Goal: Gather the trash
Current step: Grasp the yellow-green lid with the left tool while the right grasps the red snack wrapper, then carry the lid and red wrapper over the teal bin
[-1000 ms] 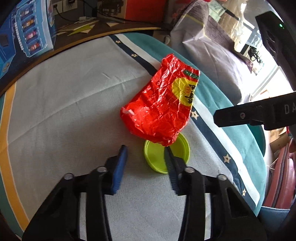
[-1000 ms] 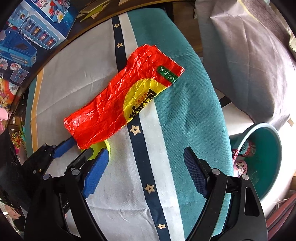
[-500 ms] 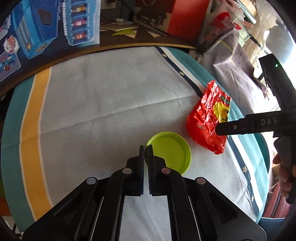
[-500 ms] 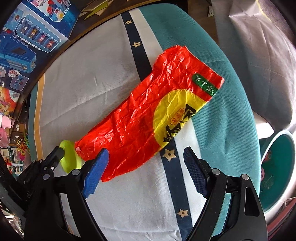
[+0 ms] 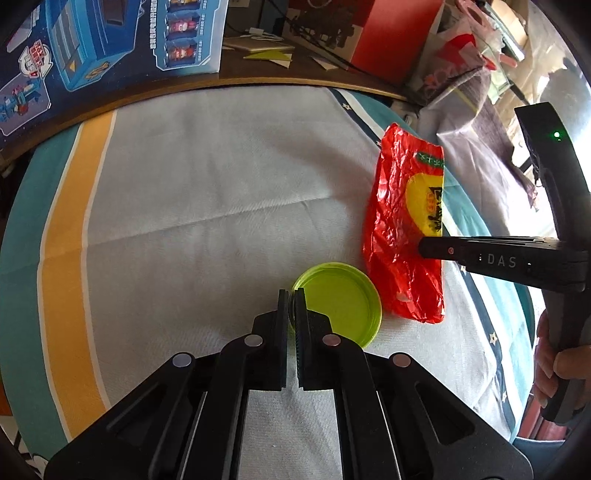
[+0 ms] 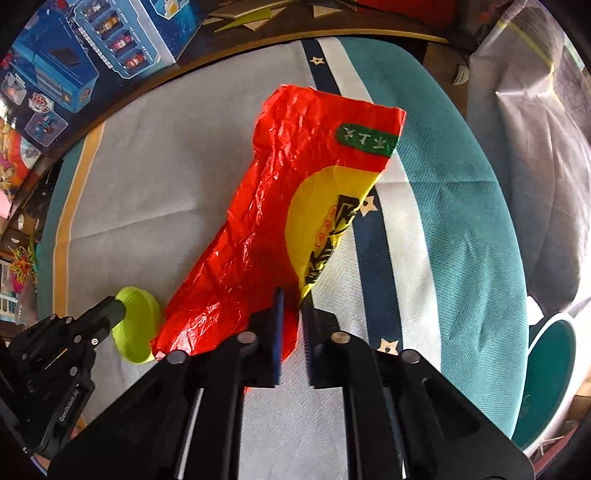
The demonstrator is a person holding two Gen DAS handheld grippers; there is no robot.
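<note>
A crumpled red and yellow snack wrapper [image 6: 295, 206] lies on the cloth-covered table [image 5: 184, 192]; it also shows in the left wrist view [image 5: 399, 221]. My right gripper [image 6: 292, 306] is shut on the wrapper's near edge. A lime green plastic lid [image 5: 340, 299] lies beside the wrapper's end. My left gripper [image 5: 291, 299] is shut on the lid's rim; the lid also shows in the right wrist view [image 6: 138, 325], pinched by the left gripper [image 6: 120, 314].
A teal bin [image 6: 546, 376] holding cans stands below the table's right edge. Blue toy boxes [image 5: 110, 44] and a red box [image 5: 391, 33] stand behind the table. A grey-covered object [image 6: 535, 129] is at the right.
My left gripper closed on the lid's rim. My right gripper moved onto the wrapper and shut on its near edge, drawing the wrapper off the lid.
</note>
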